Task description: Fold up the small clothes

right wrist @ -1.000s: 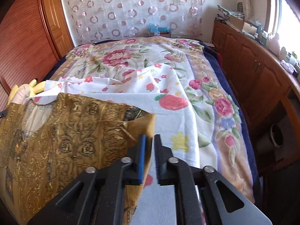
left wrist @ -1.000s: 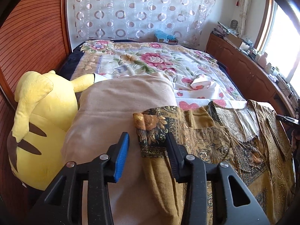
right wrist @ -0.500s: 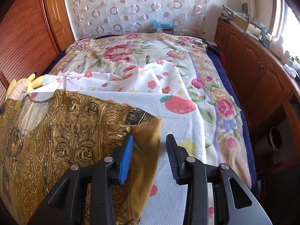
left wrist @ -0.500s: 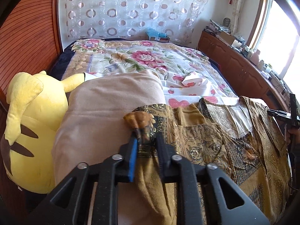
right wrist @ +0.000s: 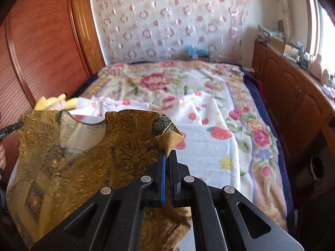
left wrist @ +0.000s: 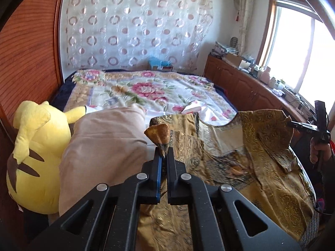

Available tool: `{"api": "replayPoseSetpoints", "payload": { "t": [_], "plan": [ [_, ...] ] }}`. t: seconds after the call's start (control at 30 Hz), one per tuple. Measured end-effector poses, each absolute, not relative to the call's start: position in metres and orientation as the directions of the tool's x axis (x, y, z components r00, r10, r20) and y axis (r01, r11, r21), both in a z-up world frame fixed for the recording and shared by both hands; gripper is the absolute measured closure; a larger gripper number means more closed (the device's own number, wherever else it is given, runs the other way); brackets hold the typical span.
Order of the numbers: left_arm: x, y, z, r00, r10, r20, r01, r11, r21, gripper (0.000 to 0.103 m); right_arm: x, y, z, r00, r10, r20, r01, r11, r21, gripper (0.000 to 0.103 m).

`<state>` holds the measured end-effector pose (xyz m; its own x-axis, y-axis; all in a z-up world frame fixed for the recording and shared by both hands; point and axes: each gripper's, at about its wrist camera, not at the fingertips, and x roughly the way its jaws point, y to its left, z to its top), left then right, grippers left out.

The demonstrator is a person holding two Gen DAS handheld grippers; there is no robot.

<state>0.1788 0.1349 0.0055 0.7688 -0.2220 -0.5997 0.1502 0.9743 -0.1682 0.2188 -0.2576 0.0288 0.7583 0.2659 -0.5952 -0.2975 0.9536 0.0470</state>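
Left hand-held gripper (left wrist: 164, 156) clamped on gold patterned top (left wrist: 247, 167), right hand-held gripper (right wrist: 167, 156) clamped on its other corner

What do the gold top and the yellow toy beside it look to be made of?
Gold top: thin woven cloth, probably a printed synthetic or silky blend; it creases sharply, catches light, and bunches in the left gripper.
Yellow toy: soft plush, matte fuzzy pile with rounded stuffed limbs.

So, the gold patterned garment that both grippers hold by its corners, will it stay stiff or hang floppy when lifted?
Probably floppy: the gold patterned garment sags between the left gripper and the right gripper, and its corners bunch above the shut pads. It seems light, since thin pinches carry it. It may drag over the white towel.
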Motion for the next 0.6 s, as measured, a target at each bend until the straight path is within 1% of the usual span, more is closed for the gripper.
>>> {"api": "replayPoseSetpoints", "payload": {
  "t": [0.2, 0.43, 0.6],
  "plan": [
    [0.134, 0.126, 0.012, 0.811, -0.215, -0.544, 0.163, 0.976, -0.142, 0.099, 0.145, -0.264, 0.034, 0.811, 0.286, -0.51, -0.317, 0.948, 0.027, 0.101],
    [0.084, 0.136, -0.001, 0.834, -0.191, -0.518, 0.139, 0.981, -0.138, 0.099, 0.081, -0.274, -0.003, 0.825, 0.303, -0.476, -0.325, 0.945, 0.037, 0.101],
    [0.046, 0.14, -0.009, 0.84, -0.182, -0.512, 0.119, 0.981, -0.152, 0.099, 0.043, -0.288, -0.023, 0.824, 0.306, -0.477, -0.31, 0.948, 0.072, 0.101]
  ]
}}
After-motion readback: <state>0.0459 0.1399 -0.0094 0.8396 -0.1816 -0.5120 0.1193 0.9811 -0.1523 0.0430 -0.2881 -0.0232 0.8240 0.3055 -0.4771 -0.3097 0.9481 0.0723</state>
